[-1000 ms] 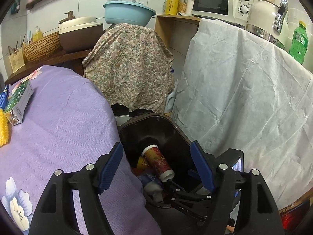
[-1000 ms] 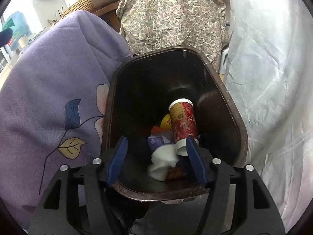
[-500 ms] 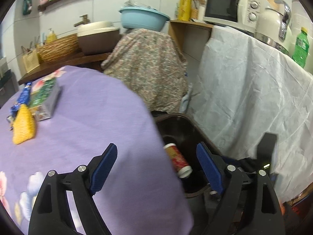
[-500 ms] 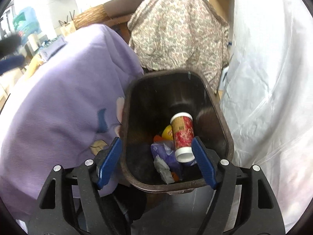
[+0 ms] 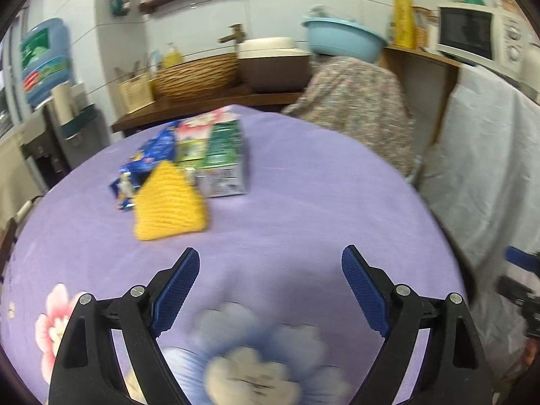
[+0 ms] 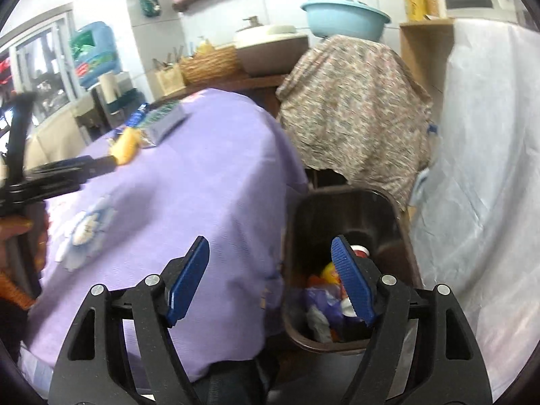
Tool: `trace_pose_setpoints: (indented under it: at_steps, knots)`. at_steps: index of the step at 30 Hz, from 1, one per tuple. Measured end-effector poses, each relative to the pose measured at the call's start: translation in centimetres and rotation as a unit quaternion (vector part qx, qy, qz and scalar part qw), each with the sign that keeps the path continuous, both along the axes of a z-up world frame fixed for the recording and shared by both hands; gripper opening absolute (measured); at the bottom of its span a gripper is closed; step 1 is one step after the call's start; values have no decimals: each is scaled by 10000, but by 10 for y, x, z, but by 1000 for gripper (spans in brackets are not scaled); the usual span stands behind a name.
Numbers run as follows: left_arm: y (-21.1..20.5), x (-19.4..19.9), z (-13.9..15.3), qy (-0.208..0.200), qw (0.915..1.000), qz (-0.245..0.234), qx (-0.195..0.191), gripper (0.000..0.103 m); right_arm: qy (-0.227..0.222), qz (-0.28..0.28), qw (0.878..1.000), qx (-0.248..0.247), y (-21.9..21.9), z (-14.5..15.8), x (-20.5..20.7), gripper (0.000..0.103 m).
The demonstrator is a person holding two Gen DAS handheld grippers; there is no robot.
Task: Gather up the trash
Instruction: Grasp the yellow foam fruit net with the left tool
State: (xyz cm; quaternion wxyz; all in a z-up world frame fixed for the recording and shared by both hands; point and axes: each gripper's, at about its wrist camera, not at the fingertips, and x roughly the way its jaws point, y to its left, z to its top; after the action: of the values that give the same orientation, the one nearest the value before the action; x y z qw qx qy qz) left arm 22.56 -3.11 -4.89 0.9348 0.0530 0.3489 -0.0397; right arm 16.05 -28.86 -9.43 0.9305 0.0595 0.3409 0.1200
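My left gripper (image 5: 270, 270) is open and empty over the purple floral tablecloth (image 5: 303, 202). Ahead of it lie a yellow knitted piece (image 5: 168, 202), a blue wrapper (image 5: 148, 158) and a green carton (image 5: 222, 155). My right gripper (image 6: 270, 270) is open and empty, above the table's edge and the dark brown trash bin (image 6: 300, 222). The bin holds a red cup (image 6: 359, 253), purple and white wrappers (image 6: 320, 303) and other trash. The left gripper shows at the left of the right wrist view (image 6: 67, 168).
A paisley-covered stand (image 5: 354, 101) with a blue basin (image 5: 341, 38) stands behind the table. A white-draped counter (image 5: 489, 168) with a microwave (image 5: 472, 33) is on the right. A wicker basket (image 5: 199, 77) sits on the back shelf.
Both grippers have pulled up and away from the bin. The left one swung left over the table, bringing the trash items there into view. The right one rose and shifted left.
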Motion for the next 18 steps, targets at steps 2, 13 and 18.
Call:
trace_pose_setpoints:
  at_steps: [2, 13, 18]
  knots:
    - [12, 10, -2, 37, 9999, 157, 40, 85, -29, 102, 9999, 22, 7, 6, -1, 75]
    - [73, 77, -21, 440, 9956, 825, 4, 76, -305, 662, 9973, -79, 54, 48, -8, 75]
    - [59, 82, -23, 496, 9968, 627, 29, 67, -312, 817, 9961, -106, 72, 54, -3, 75]
